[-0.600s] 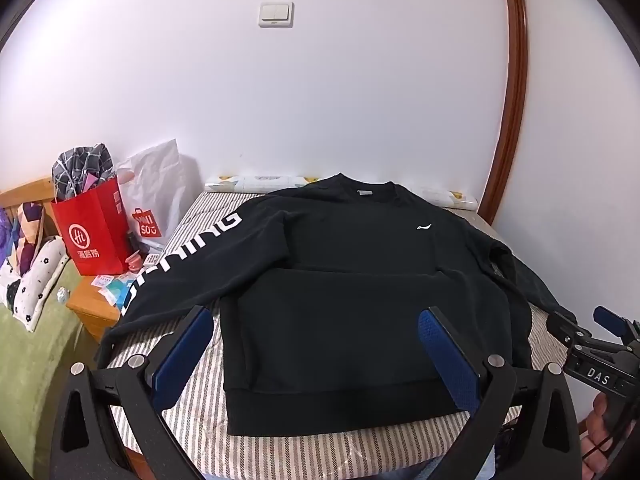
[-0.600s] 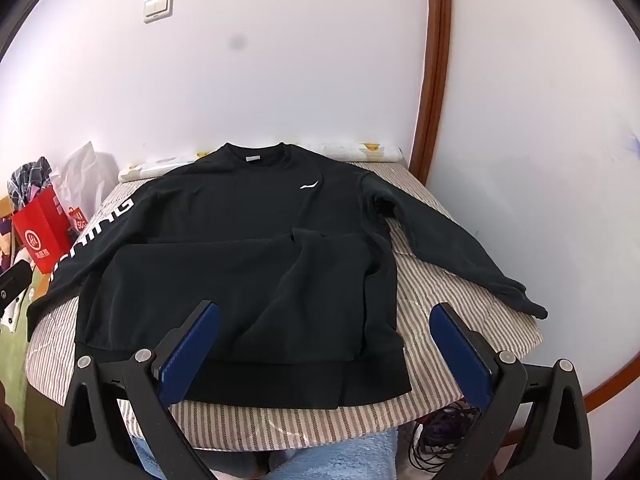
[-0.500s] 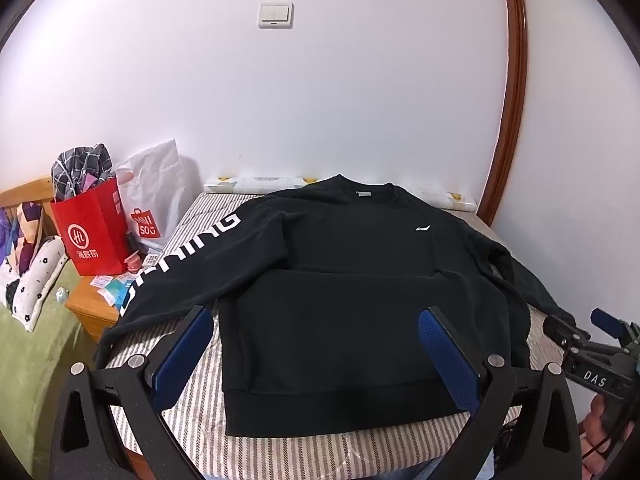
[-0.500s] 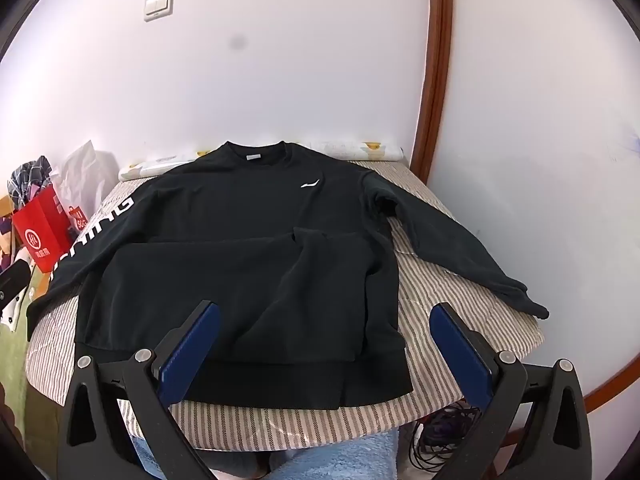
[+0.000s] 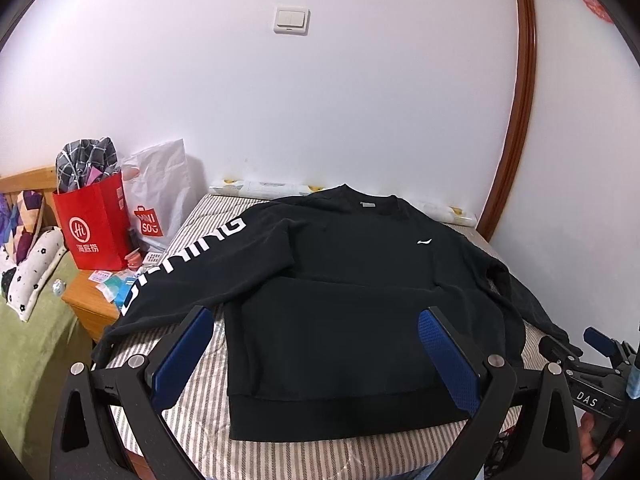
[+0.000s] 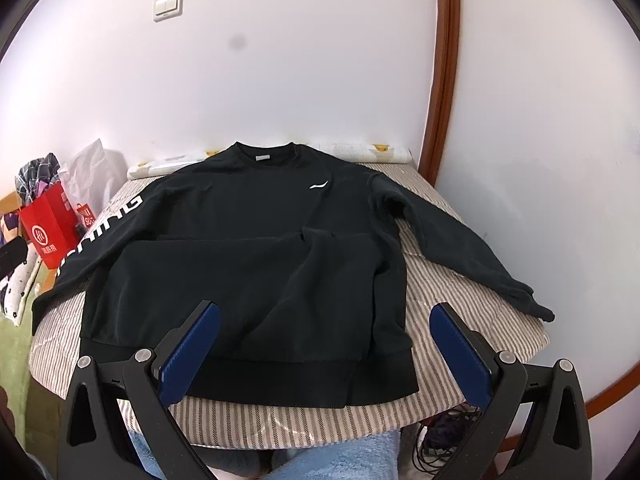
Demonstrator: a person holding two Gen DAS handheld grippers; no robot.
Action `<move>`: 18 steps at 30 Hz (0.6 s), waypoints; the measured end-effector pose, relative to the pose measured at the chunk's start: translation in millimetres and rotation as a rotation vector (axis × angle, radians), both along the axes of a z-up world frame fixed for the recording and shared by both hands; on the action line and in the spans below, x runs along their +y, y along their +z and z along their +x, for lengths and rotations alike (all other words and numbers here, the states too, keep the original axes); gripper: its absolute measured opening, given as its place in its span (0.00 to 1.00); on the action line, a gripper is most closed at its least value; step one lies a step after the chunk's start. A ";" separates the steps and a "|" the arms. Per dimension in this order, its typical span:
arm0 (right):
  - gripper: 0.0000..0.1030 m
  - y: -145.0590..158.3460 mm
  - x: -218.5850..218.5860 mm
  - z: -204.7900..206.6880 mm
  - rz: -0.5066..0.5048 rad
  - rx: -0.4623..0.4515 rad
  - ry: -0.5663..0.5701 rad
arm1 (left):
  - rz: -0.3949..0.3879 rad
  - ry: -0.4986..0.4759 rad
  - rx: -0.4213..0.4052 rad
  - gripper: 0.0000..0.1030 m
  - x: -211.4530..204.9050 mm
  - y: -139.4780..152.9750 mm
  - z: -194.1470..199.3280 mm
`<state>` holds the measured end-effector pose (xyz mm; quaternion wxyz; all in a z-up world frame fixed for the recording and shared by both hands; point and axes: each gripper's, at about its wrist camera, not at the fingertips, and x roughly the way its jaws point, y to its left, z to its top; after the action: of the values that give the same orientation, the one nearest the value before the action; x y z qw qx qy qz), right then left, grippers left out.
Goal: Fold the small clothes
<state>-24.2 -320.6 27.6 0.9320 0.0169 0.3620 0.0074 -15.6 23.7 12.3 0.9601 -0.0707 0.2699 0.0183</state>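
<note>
Sweatshirt (image 5: pixel 352 304) lies flat; left claw (image 5: pixel 316 356) and right claw (image 6: pixel 324 356) gape empty.

A red paper bag (image 5: pixel 94 228) (checked cloth inside) stands beside a white plastic bag (image 5: pixel 160 192), light switch (image 5: pixel 291 20) above.

Very little differs from half a second ago. Seen past the left gripper's (image 5: pixel 316 344) right-hand finger, the right gripper (image 5: pixel 576 346) at the lower right edge has slipped a touch lower and further towards the frame's border. From the right gripper's own view, the black sweatshirt (image 6: pixel 256 248) has drifted just slightly downward towards its blue pads (image 6: pixel 188 354), which stand equally wide apart in both moments.
</note>
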 end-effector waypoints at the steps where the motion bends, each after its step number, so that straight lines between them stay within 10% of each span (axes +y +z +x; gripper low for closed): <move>1: 1.00 1.1 3.4 1.2 -0.019 -0.011 0.007 | 0.000 -0.002 -0.003 1.00 1.1 0.9 -0.3; 18: 1.00 -8.1 7.2 15.0 0.012 -0.007 0.015 | -0.017 -0.016 0.012 1.00 10.5 -5.4 8.0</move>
<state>-9.2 -313.4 19.5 0.9331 0.0197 0.3588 0.0165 -7.6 34.2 6.9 0.9580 -0.0766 0.2763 0.0087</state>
